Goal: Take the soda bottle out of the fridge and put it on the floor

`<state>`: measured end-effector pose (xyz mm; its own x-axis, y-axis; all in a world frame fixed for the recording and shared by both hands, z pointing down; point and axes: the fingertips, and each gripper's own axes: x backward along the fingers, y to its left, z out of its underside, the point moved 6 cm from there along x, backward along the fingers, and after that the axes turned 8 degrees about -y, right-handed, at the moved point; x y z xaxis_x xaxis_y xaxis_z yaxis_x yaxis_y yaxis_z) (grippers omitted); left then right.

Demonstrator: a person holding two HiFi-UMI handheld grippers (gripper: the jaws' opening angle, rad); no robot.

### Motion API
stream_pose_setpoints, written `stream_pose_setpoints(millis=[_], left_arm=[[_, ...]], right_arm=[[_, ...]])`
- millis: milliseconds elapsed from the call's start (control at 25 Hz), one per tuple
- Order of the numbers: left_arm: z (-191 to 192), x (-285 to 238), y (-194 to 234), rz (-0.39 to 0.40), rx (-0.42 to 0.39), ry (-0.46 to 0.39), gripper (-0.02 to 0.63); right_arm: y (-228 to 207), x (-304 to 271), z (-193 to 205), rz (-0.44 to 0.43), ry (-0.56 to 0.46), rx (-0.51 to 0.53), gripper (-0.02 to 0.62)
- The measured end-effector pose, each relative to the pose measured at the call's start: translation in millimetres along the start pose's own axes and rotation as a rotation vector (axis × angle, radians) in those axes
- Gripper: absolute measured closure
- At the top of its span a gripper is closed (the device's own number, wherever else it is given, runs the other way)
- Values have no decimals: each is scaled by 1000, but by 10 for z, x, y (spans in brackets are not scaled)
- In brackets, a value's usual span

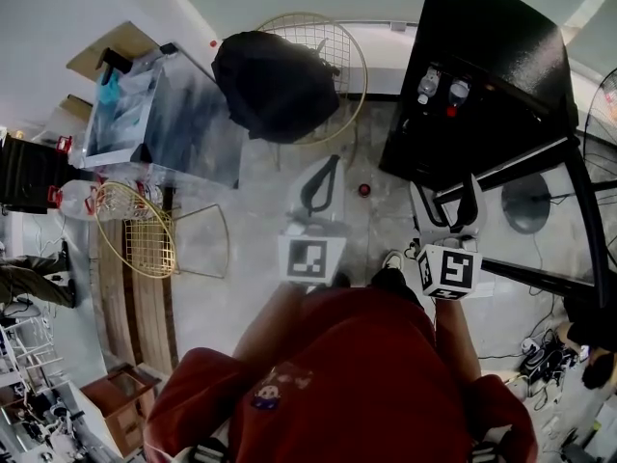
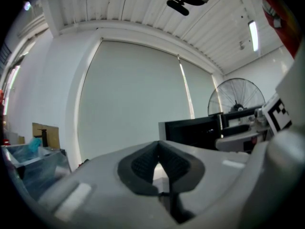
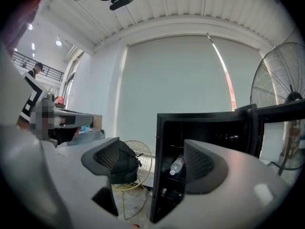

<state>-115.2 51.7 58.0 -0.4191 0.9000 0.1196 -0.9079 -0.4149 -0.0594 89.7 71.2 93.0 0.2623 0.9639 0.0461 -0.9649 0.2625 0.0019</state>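
Soda bottle [image 1: 430, 84], seemingly one of two in the open fridge [image 1: 501, 51] in head view, looks like light, slick plastic; grip mid-body. Left gripper view: left gripper [image 2: 161, 168], jaws together, empty. Right gripper view: right gripper [image 3: 152, 163], jaws apart, empty.

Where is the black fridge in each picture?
Head view: the fridge is at the upper right, with its door open.
Left gripper view: the fridge is a dark box just right of the middle.
Right gripper view: the fridge stands open in the middle, low down.
Shared landmark: the big fan, to the right of the fridge in every view.
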Motion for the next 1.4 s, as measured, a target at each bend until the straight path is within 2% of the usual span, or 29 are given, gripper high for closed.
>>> stream_pose_setpoints(millis=[440, 640, 720, 1000, 1120, 1160, 1400], left_arm=[[-53, -22, -74, 26, -34, -13, 606], [-81, -39, -115, 33, -51, -24, 606], [-86, -38, -124, 36, -58, -25, 606], [-95, -35, -137, 29, -41, -30, 606], [-87, -46, -142, 34, -38, -36, 606], [-82, -48, -148, 36, -37, -35, 606], [-51, -50, -165, 43, -33, -24, 606]], right_arm=[[-1, 45, -43, -6, 5, -3, 175], [-5, 48, -55, -15, 2, -5, 212], [-12, 57, -64, -8, -6, -2, 240], [-95, 110, -109, 54, -24, -10, 427], [-132, 115, -97, 76, -13, -22, 568], [-142, 116, -90, 79, -7, -25, 595], [-138, 113, -48, 63, 36, -6, 595]])
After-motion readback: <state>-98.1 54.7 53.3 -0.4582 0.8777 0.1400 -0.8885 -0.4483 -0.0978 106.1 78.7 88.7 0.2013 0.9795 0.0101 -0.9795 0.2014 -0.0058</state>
